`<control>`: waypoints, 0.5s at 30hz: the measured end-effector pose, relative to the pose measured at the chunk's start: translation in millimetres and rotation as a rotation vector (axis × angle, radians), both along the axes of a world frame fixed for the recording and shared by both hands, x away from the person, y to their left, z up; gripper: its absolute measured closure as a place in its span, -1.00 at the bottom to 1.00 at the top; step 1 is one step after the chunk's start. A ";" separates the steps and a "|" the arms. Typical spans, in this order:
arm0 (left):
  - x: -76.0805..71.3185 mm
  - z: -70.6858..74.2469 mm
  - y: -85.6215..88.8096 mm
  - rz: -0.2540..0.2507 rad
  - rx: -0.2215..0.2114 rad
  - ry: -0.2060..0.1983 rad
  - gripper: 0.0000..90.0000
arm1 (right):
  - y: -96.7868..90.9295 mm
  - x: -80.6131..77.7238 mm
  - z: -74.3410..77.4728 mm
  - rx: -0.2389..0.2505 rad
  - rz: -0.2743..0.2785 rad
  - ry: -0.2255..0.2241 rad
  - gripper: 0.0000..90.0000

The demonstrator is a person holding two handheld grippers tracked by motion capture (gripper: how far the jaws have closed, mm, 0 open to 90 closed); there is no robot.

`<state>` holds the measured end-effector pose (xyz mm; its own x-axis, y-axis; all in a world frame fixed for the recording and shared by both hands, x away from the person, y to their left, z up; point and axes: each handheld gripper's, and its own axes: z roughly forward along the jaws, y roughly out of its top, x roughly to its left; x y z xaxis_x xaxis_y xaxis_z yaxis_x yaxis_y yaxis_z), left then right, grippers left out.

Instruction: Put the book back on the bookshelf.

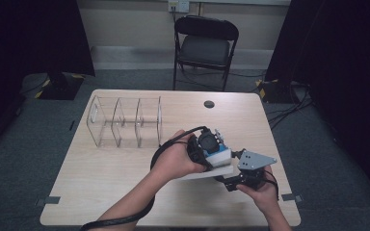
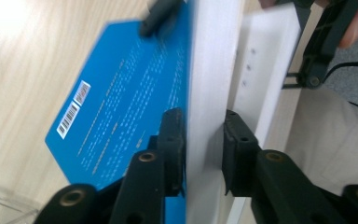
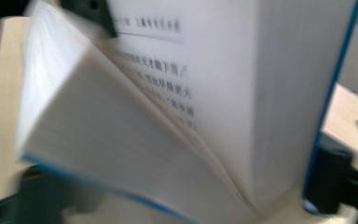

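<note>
The book (image 1: pixel 218 160) is showing a blue cover with white print and two barcode labels, thick white page edges, and printed text on an open page (image 3: pixel 168 70). It is lying open near the table's right front part, one block of pages standing up while the rest is fanning flat toward the right gripper; that fanned part is looking blurred in the right gripper view.

The table (image 1: pixel 125 183) is showing pale wood grain with a dark round hole (image 1: pixel 209 104) near its far edge. A clear rack (image 1: pixel 125 122) with several compartments is standing on the left half, well apart from the book. Beyond the table a black folding chair (image 1: pixel 205 45) is sitting on grey carpet, between dark curtains.

The left hand (image 1: pixel 173 161) is reaching in over the table, its left gripper (image 2: pixel 204 149) pointing at the book, pads clamping the standing block of pages from both sides. The right hand (image 1: pixel 262 190) is holding the right gripper (image 1: pixel 229 180) low at the book's near right edge; I cannot tell how its jaws are standing or whether they are touching the pages.
</note>
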<state>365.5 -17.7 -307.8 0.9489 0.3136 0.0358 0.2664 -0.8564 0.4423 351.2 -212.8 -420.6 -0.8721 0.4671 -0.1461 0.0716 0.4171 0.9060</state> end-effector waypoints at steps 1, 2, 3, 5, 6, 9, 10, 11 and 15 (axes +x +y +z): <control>0.0 0.1 2.2 0.001 -0.001 -0.011 0.55 | -1.1 -0.5 -0.2 -0.011 0.004 0.009 -0.31; 1.2 0.4 6.8 -0.008 -0.027 -0.020 0.49 | -2.1 -1.3 -1.5 -0.011 0.011 0.016 -0.13; 1.6 0.3 10.3 -0.018 -0.044 -0.036 0.43 | -1.5 -3.4 -4.6 -0.001 0.024 0.025 -0.04; 3.7 -1.2 21.5 -0.034 -0.114 -0.087 0.07 | 0.0 -3.4 -3.7 0.010 0.014 0.028 -0.01; 4.2 -0.6 27.4 -0.037 -0.151 -0.094 0.07 | 0.0 -3.4 -3.7 0.010 0.014 0.028 -0.01; 1.9 13.4 48.3 0.011 -0.287 -0.108 -0.14 | -1.1 -1.4 -2.2 0.026 0.010 0.048 0.02; 0.7 18.8 55.3 0.020 -0.332 -0.131 -0.15 | -2.7 -0.9 -2.5 0.038 0.006 0.061 0.03; -0.6 25.0 63.7 0.030 -0.346 -0.138 -0.19 | -3.6 -0.3 -2.7 0.043 0.003 0.065 0.03; -3.2 27.6 87.2 0.044 -0.352 -0.179 -0.30 | -6.2 1.9 -1.0 0.078 -0.031 0.100 0.04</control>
<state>362.3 69.6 -280.2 0.9227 0.3767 0.0824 0.1916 -0.6335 0.7497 353.2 -219.0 -421.5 -0.8656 0.5004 -0.0212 0.1749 0.3416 0.9234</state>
